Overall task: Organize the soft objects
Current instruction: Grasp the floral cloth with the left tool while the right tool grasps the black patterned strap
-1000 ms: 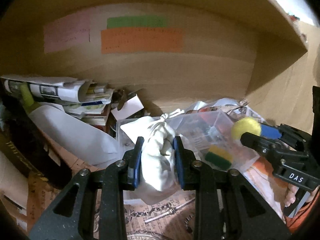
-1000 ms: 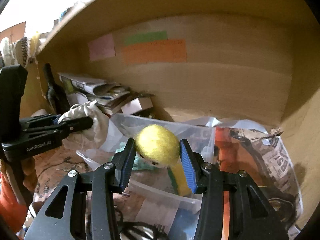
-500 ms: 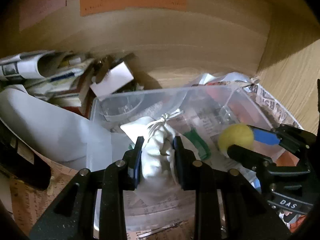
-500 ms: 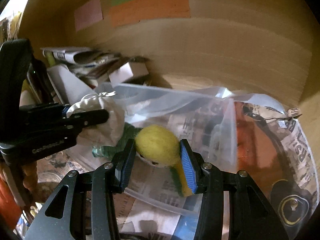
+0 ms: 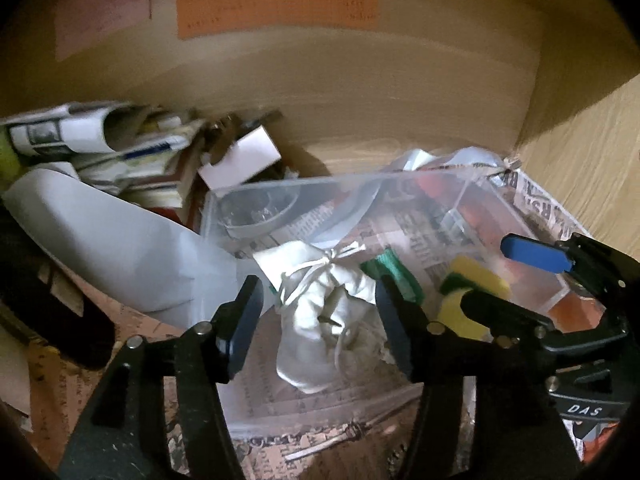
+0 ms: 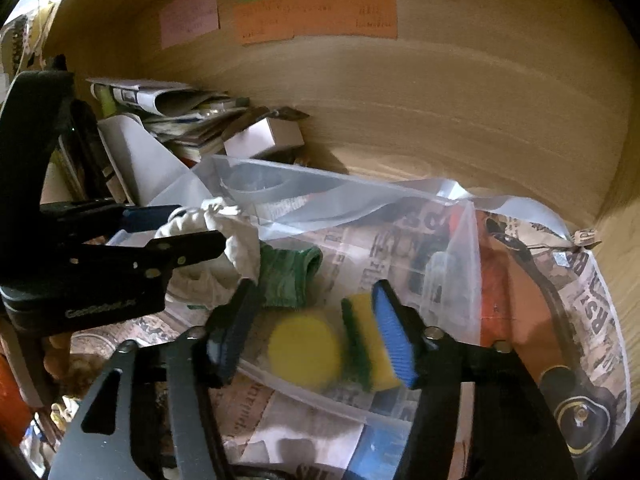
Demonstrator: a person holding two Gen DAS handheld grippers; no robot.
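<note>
A clear plastic bin (image 5: 280, 188) (image 6: 464, 248) sits on newspaper in a wooden shelf. My left gripper (image 5: 318, 312) is open over the bin; a white tied cloth pouch (image 5: 324, 312) (image 6: 236, 236) lies loose between its fingers inside the bin. My right gripper (image 6: 310, 328) is open; a yellow ball (image 6: 304, 350) (image 5: 454, 314) sits free between its fingers in the bin. A yellow-green sponge (image 6: 366, 340) (image 5: 478, 278) and a green cloth (image 6: 288, 276) (image 5: 394, 270) lie in the bin too.
Rolled newspapers and books (image 5: 104, 148) are stacked at the left, with a white sheet (image 5: 104, 240) and a small white box (image 5: 244, 158). Coloured paper notes (image 5: 276, 4) hang on the back wall. A key and chain (image 5: 352, 432) lie in front of the bin.
Both grippers opened. The left let go of the white pouch and the right let go of the yellow ball; both now rest in the bin.
</note>
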